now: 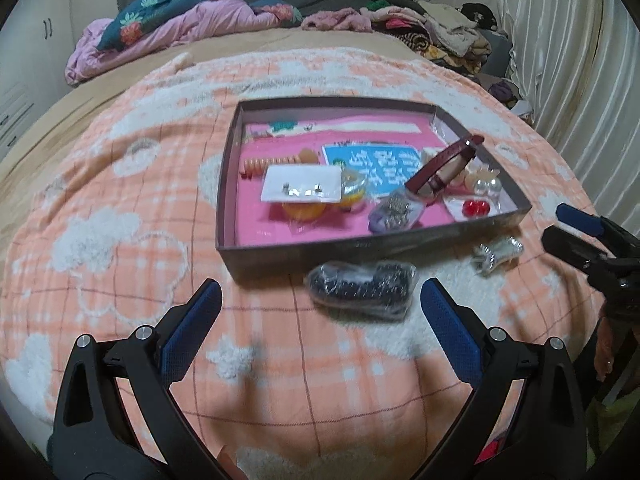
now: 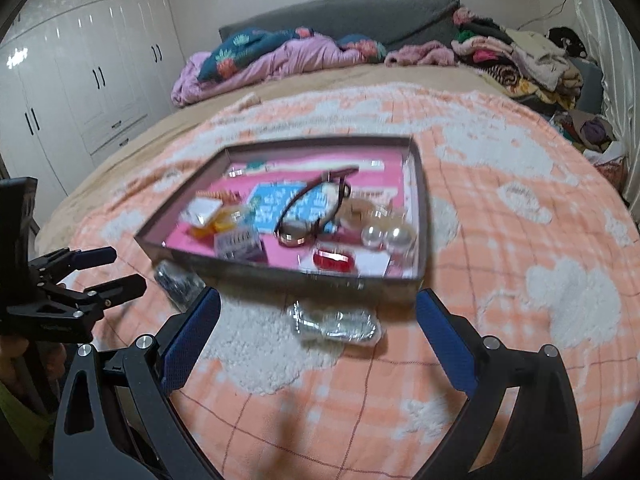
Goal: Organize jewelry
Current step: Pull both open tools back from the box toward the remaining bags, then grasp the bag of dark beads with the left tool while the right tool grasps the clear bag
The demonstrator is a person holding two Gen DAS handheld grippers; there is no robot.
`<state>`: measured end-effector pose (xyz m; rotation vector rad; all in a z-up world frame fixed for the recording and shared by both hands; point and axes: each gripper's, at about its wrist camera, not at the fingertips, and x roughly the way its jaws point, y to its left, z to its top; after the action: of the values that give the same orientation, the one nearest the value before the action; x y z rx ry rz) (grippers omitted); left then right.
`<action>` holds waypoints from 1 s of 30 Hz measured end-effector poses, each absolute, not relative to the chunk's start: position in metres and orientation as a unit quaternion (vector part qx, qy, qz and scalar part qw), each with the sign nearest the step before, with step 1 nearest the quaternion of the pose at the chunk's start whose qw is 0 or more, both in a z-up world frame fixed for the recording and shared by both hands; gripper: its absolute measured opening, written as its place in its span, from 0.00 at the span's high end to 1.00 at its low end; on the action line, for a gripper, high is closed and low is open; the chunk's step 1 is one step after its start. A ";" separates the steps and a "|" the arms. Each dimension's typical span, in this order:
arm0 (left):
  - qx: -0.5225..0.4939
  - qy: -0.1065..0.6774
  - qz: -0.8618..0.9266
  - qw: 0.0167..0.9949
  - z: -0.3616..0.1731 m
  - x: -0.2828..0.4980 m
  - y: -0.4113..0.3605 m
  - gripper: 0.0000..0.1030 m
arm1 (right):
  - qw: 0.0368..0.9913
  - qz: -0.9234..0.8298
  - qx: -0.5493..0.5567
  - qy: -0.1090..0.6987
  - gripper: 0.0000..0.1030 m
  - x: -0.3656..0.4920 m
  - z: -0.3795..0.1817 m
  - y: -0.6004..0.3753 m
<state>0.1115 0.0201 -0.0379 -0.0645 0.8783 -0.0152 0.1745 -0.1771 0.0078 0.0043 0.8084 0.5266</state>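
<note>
A dark shallow box [image 1: 280, 247] with a pink lining sits on the bed and holds several jewelry pieces, among them a maroon strap [image 1: 442, 164] and red earrings [image 1: 476, 208]. A clear bag of dark beads [image 1: 362, 285] lies on the blanket just in front of the box, between the tips of my open, empty left gripper [image 1: 320, 304]. A silver piece in clear wrap [image 2: 334, 322] lies in front of the box [image 2: 280, 270], between the tips of my open, empty right gripper [image 2: 318, 312]. The right gripper also shows at the right edge of the left wrist view [image 1: 560, 224].
The box rests on an orange-and-white fuzzy blanket [image 1: 120, 208] over a tan bed. Crumpled bedding [image 1: 180, 28] and a pile of clothes [image 1: 440, 36] lie at the head of the bed. White wardrobes [image 2: 80, 80] stand at left, a curtain [image 1: 568, 60] at right.
</note>
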 end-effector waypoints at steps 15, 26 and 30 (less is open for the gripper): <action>-0.040 0.457 -0.043 0.887 -0.073 0.125 0.009 0.09 | 0.869 0.216 -0.009 0.444 0.05 0.196 -0.049 -0.163; -0.035 0.463 -0.038 0.885 -0.085 0.138 -0.007 0.09 | 0.873 0.226 0.000 0.433 0.33 0.198 -0.047 -0.172; -0.012 0.456 -0.026 0.889 -0.086 0.140 -0.010 0.34 | 0.872 0.233 0.011 0.430 0.34 0.192 -0.036 -0.179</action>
<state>0.1405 -0.0096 -0.0859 -0.0258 0.9478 -0.0547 0.1917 -0.1786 -0.0358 0.0239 0.8992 0.4865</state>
